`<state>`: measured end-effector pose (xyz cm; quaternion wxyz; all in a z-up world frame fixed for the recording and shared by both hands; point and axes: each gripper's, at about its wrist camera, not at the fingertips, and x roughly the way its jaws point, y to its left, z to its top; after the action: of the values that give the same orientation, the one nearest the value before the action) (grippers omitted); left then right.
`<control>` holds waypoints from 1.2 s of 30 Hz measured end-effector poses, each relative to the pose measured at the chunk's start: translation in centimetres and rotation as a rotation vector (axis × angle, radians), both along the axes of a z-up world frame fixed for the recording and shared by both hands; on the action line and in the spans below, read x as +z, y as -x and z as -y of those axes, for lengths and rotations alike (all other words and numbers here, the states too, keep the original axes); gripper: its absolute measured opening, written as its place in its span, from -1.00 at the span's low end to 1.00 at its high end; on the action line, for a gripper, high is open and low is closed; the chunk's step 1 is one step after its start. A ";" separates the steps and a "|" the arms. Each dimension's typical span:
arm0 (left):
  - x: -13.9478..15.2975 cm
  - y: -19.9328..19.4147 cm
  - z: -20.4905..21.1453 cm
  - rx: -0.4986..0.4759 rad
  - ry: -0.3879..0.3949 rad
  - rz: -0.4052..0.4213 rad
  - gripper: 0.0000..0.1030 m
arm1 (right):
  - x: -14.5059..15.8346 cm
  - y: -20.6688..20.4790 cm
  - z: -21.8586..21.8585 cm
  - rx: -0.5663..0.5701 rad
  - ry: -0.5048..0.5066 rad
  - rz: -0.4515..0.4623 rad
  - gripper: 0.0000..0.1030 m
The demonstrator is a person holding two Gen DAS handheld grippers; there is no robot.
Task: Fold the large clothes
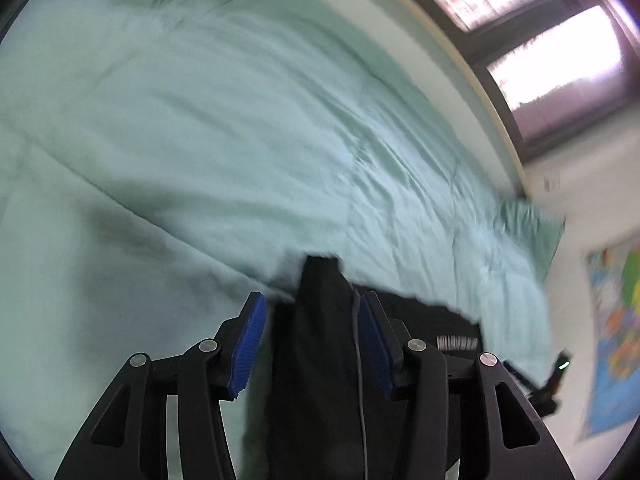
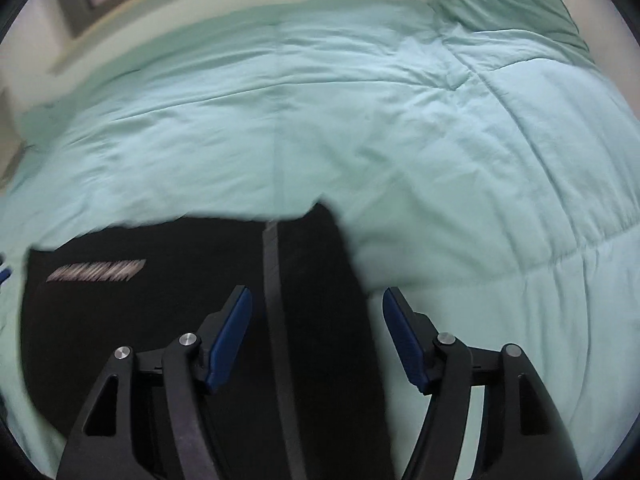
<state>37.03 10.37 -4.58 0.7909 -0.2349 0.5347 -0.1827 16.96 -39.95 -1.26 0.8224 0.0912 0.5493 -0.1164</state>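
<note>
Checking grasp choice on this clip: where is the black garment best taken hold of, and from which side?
Probably the black garment at its far edge, from above: that edge lies free on the quilt, between the open right gripper.

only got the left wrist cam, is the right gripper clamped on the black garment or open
Observer: Open. The right gripper has both blue pads clear of the black garment, which lies between them.
Operator: anything on the cloth there to line up on
Observer: A grey stripe runs lengthwise down the garment, nearer the left pad.
Operator: whats past the garment edge
Observer: Only the green quilt, with a puffed corner at the far right.
</note>
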 end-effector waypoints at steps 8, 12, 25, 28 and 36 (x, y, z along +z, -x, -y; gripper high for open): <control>0.0 12.4 17.1 -0.430 -0.154 0.076 0.00 | -2.8 4.5 -11.2 0.155 -0.070 -0.044 0.36; -5.9 13.7 19.8 -0.431 -0.261 0.022 0.02 | -6.7 4.4 -13.3 0.183 -0.008 -0.108 0.46; -2.2 13.2 16.7 -0.302 -0.170 0.028 0.04 | -0.6 -0.2 -16.1 0.270 -0.031 0.046 0.39; -5.3 12.8 14.4 -0.211 -0.197 -0.043 0.03 | -4.7 -3.1 -17.1 0.263 -0.003 -0.051 0.38; -5.5 13.4 12.3 -0.205 -0.135 -0.042 0.03 | -8.1 -3.5 -16.4 0.224 -0.098 -0.093 0.45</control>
<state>23.68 -1.89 -10.12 0.7706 -0.1292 0.5836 -0.2213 20.46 -23.60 -9.41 0.7986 0.0640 0.5985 -0.0009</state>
